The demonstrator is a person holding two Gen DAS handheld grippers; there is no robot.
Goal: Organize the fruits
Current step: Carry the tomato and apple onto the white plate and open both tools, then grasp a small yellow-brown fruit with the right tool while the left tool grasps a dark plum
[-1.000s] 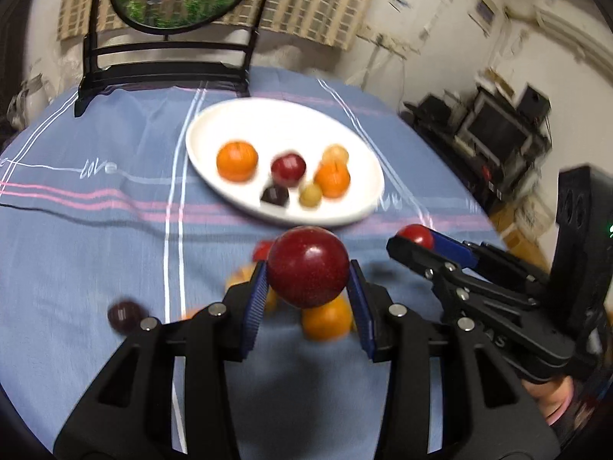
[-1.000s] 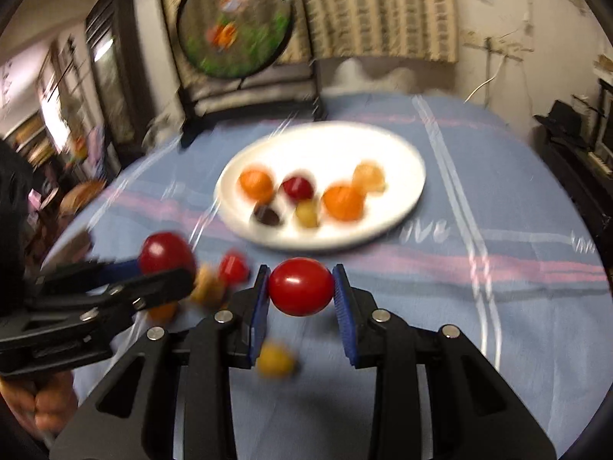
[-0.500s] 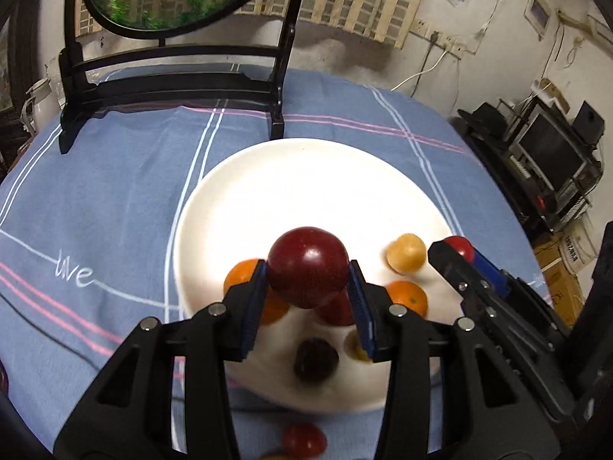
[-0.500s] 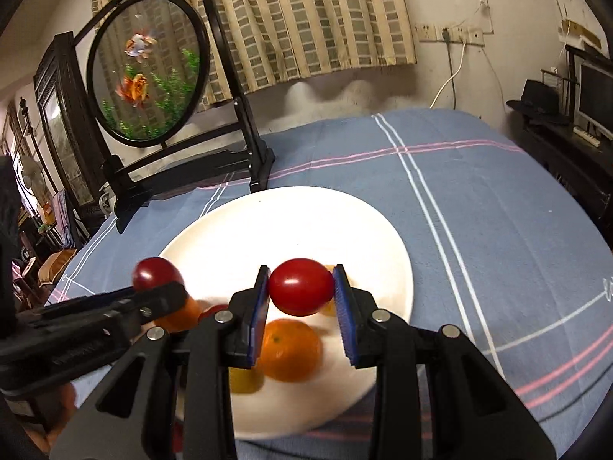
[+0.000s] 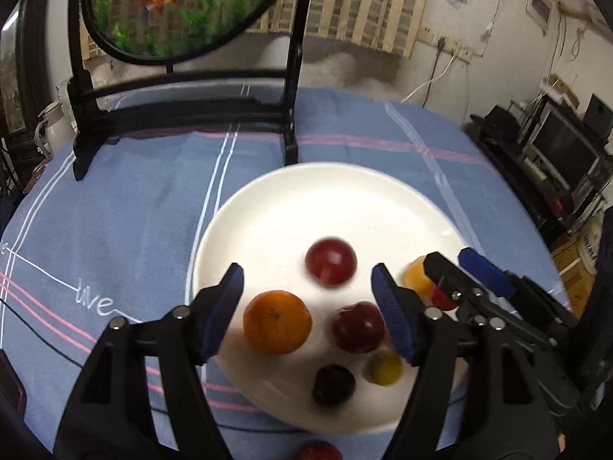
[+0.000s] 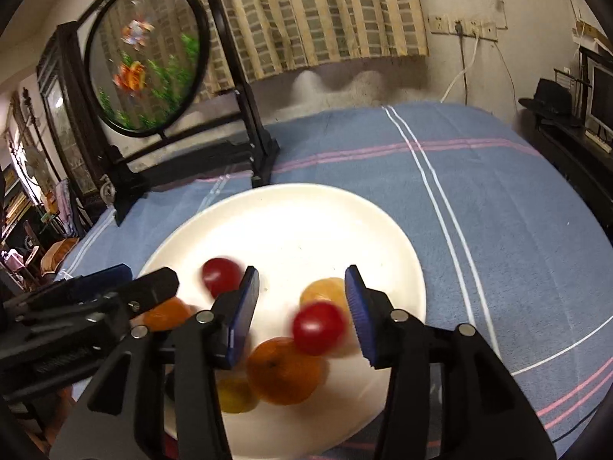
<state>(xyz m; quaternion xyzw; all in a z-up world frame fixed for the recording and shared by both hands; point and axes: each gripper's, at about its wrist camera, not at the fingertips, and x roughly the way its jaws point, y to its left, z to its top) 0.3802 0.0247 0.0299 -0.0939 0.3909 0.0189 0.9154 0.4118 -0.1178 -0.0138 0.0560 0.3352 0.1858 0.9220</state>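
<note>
We are at a table with a blue striped cloth [image 5: 145, 207], and a big round fish picture on a black stand [image 5: 180, 7] sits at the far side. A white plate [image 5: 291, 207] lies in the middle of the cloth. Our left gripper [image 5: 306, 306] hangs over the plate with its jaws wide apart; they have just been opening, and the dark red plum [image 5: 331, 262] it carried is loose between them, blurry, and touching neither pad. Our right gripper [image 6: 302, 312] is over the right part of the plate. Its jaws have just been opening too, and the small red tomato [image 6: 318, 327] sits free between them, closer to the right pad. On the plate we also see a big orange [image 5: 276, 322], another red plum [image 5: 358, 326], a small yellow fruit [image 5: 383, 366] and a dark one [image 5: 332, 383]. One more red fruit [image 5: 320, 452] lies on the cloth just below the near rim, right under the left gripper. We think that one comes next, and the left hand is nearer to it. It lies behind the fingers, so we must pull back and dip down.
</note>
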